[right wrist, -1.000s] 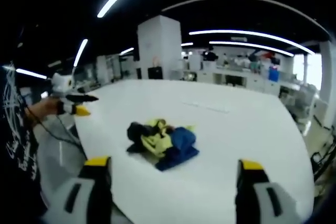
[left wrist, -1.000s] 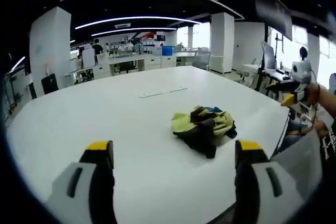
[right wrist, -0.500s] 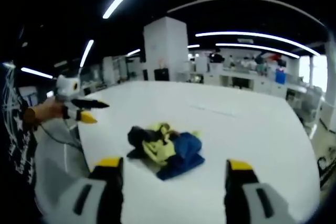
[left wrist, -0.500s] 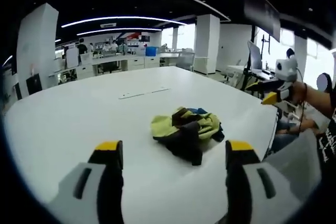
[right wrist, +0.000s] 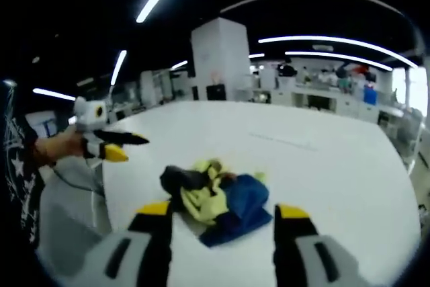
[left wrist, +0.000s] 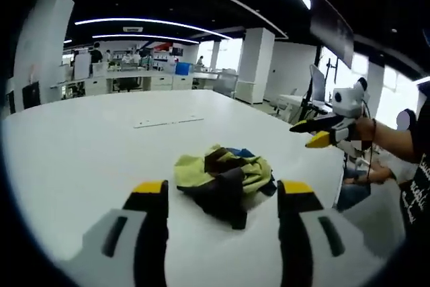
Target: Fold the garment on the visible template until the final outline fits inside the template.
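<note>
Lying crumpled on table (left wrist: pixel 80 139), garment (left wrist: pixel 225 179) just beyond parted jaws.

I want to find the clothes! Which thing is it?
Look at the big white round table. Near its middle lies a crumpled yellow-green, black and blue fabric garment, bunched in a soft heap. It is the colourful lump on the table; a thin pale flat strip lies farther back.
</note>
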The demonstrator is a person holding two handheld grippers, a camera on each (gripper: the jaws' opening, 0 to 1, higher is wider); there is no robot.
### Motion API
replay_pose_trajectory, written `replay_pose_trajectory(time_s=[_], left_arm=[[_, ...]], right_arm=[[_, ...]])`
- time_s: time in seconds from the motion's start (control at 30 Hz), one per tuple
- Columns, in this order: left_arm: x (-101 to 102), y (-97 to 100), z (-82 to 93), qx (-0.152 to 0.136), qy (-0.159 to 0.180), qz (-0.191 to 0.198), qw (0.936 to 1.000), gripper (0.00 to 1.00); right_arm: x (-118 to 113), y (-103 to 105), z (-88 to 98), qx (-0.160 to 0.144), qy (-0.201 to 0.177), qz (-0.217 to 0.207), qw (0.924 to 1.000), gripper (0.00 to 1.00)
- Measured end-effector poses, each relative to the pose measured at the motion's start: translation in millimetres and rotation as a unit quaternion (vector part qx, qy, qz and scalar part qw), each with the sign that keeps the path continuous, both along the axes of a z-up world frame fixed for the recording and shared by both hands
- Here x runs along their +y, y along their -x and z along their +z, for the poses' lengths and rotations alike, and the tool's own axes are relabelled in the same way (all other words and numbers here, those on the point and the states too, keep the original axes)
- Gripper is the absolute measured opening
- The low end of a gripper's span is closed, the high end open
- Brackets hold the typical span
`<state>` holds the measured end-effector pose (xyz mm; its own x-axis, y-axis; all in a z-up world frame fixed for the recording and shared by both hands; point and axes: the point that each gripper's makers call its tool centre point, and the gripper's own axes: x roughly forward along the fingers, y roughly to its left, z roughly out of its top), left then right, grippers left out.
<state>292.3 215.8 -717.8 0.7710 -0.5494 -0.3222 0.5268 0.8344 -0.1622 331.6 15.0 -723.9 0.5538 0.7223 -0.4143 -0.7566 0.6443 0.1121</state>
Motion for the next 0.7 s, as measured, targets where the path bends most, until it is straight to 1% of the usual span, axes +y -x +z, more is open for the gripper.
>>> replay_pose_trajectory(time_s=[0.17,0.23,0.3,0.37,0.5,0.53,0.7], left_arm=[[-10,-4.1,-6.9,0.011,0.003,-0.004,0.9999,0.59],[-13,-5.2,-8.9,0.012,-0.005,-0.007,0.9999,0.60],[-14,-7.7,-11.0,0.020,0.008,-0.006,0.9998,0.57],[-15,-10.7,-12.4,0.020,0.016,-0.005,0.9996,0.54],[-20,-14.7,-16.4,0.025,0.020,-0.011,0.9994,0.49],[-21,-15.6,-17.6,0.025,0.021,-0.013,0.9994,0.48],[-31,-19.0,-25.3,0.036,0.024,-0.024,0.9988,0.42]], right_arm=[[14,-12,-5.1,-0.001,0.000,0.015,0.9999,0.44],[19,-15,-8.9,0.005,0.004,0.019,0.9998,0.41],[23,-19,-13.2,0.007,0.011,0.023,0.9997,0.39],[28,-21,-17.3,0.010,0.015,0.028,0.9994,0.36],[36,-28,-24.7,0.014,0.013,0.033,0.9993,0.31],[38,-29,-27.2,0.020,0.014,0.034,0.9991,0.30],[45,-38,-35.4,0.029,0.011,0.036,0.9989,0.23]])
